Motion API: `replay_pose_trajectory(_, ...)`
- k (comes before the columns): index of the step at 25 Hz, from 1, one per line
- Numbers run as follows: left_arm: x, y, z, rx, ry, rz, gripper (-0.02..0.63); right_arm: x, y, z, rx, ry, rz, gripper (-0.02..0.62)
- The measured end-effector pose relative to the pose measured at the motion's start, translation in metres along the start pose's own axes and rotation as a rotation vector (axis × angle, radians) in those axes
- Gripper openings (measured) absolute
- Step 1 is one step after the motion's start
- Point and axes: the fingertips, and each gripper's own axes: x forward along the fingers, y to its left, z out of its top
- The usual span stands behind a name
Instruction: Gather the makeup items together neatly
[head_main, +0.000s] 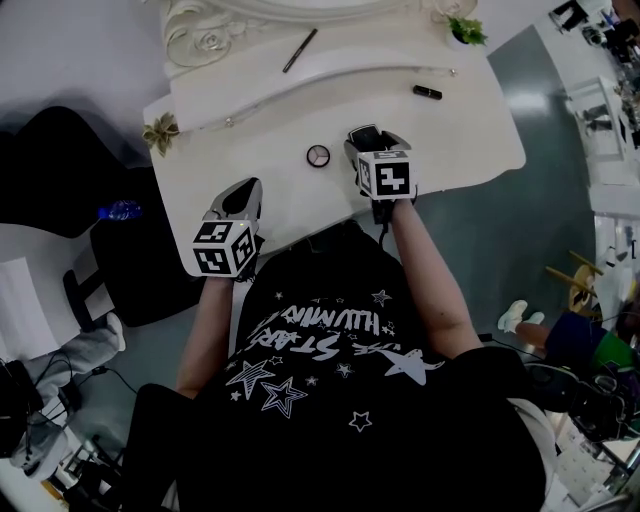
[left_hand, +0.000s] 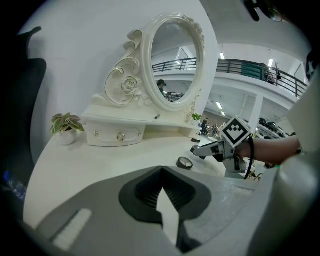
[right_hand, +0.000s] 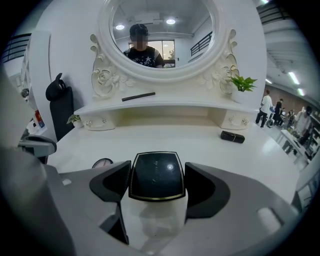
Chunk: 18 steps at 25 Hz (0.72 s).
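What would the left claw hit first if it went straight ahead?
Likely the bare tabletop, just left of the round compact; further on stands the mirror's drawer base. Depth is unclear.

The only lettering is the white print on the person's black T-shirt (head_main: 330, 350), near the bottom of the head view among printed stars. It lies skewed and small, so one part seems to spell "STAR" and the rest cannot be read. The cube (head_main: 222, 248) on the left gripper (head_main: 240, 192) and the cube (head_main: 385, 177) on the right gripper (head_main: 366, 140) bear black-and-white square block markers, not letters or numbers.
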Motion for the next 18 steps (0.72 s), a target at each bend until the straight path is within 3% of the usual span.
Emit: replay_pose_trajectory(18,-0.009,0.016,-0.008,-0.014,0.01,-0.004,0.002,0.025,0.026,-0.007,0.036,0.031,-0.032,0.365)
